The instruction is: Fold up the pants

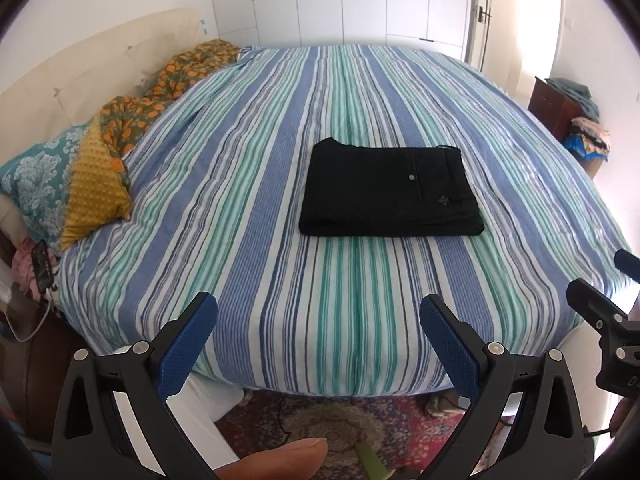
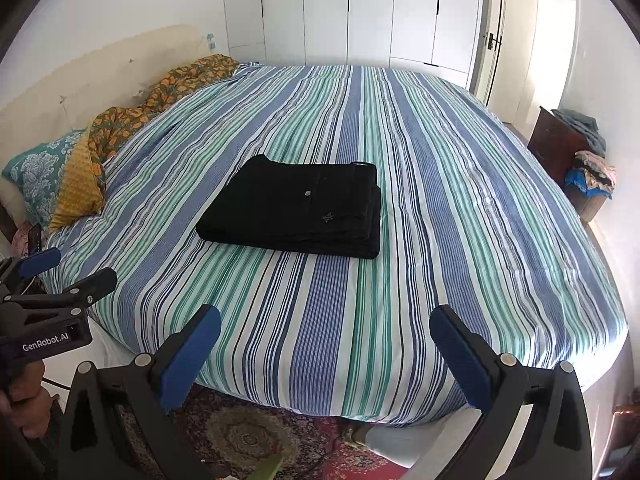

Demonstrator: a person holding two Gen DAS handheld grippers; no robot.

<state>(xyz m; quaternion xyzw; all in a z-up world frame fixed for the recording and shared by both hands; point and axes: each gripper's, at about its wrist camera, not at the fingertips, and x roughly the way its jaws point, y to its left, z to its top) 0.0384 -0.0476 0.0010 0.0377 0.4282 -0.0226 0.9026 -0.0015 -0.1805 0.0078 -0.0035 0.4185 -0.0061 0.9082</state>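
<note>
Pants (image 1: 390,190) sit folded at frame centre on the striped bed (image 1: 280,280). Left gripper (image 1: 318,322) and right gripper (image 2: 325,334) hang spread, empty; judged finished, only edges might need squaring.

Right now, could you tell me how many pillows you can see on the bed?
2: a teal patterned pillow at the headboard end, and a mustard dotted pillow leaning against it. More may be hidden under the orange floral blanket.

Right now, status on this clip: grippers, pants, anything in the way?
Left gripper open, empty, short of the bed. Right gripper likewise. Black pants folded flat on the striped bedspread, untouched. Nothing in the way.
</note>
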